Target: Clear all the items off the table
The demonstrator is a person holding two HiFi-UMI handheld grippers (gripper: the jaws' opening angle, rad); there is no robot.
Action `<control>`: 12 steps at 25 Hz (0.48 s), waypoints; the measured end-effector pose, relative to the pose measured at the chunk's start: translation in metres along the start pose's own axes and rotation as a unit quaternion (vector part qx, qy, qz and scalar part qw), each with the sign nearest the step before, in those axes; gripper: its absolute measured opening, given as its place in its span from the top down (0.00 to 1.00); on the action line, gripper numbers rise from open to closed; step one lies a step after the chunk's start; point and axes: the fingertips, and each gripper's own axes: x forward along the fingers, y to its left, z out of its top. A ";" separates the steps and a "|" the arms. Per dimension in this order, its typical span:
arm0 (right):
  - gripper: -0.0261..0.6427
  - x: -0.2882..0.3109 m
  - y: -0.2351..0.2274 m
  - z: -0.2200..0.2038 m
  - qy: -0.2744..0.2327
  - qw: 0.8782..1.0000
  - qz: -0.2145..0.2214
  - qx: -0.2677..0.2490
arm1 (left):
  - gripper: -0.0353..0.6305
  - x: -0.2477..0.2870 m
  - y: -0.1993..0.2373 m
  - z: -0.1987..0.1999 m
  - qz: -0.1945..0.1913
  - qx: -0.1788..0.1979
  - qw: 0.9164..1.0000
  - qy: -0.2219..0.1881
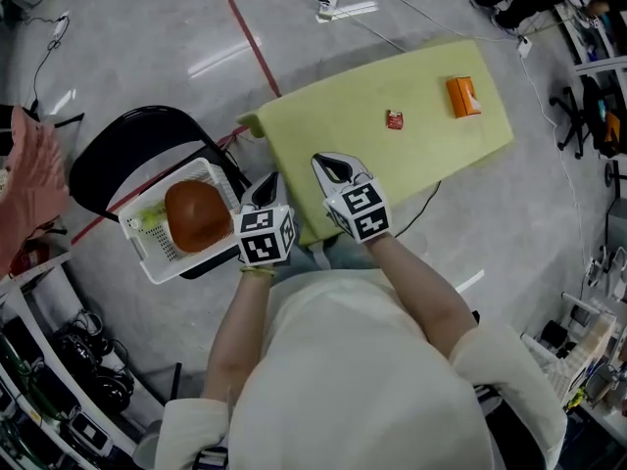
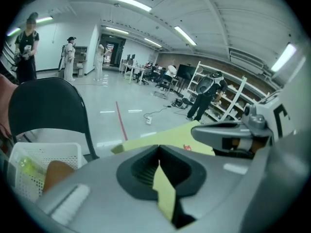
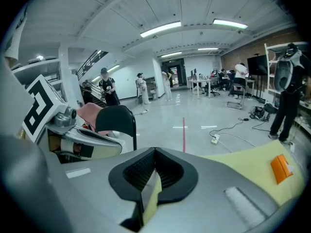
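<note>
Pinching yellow-green cloth (image 1: 343, 116) at its near edge: left gripper (image 1: 271, 182) jaws closed on it | right gripper (image 1: 328, 164) jaws likewise | orange box (image 1: 463, 96), small red packet (image 1: 394, 119) apart on cloth's far part | white basket (image 1: 132, 225) on black chair (image 1: 118, 145), left.

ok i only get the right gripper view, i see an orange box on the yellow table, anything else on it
Observer: Yes, a small red packet lies on the table, left of the orange box in the head view and apart from it.
Operator: whats on that black chair
Observer: A white basket sits on the black chair, with a brown round thing inside it.
Operator: left claw holding anything
Observer: No, the left claw is shut and empty.
</note>
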 end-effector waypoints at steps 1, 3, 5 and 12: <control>0.96 -0.005 -0.013 -0.004 0.000 1.000 -0.009 0.006 | 0.93 0.006 -0.010 0.001 -0.005 0.004 1.000 0.002; 0.96 -0.016 -0.037 -0.012 0.000 1.000 -0.026 0.016 | 0.93 0.018 -0.029 0.001 -0.013 0.012 1.000 0.007; 0.96 -0.026 -0.062 -0.022 0.001 0.999 -0.041 0.026 | 0.93 0.031 -0.049 0.000 -0.022 0.019 1.000 0.012; 0.96 -0.050 -0.145 -0.054 0.014 0.995 -0.089 0.049 | 0.93 0.077 -0.108 -0.007 -0.047 0.038 0.998 0.033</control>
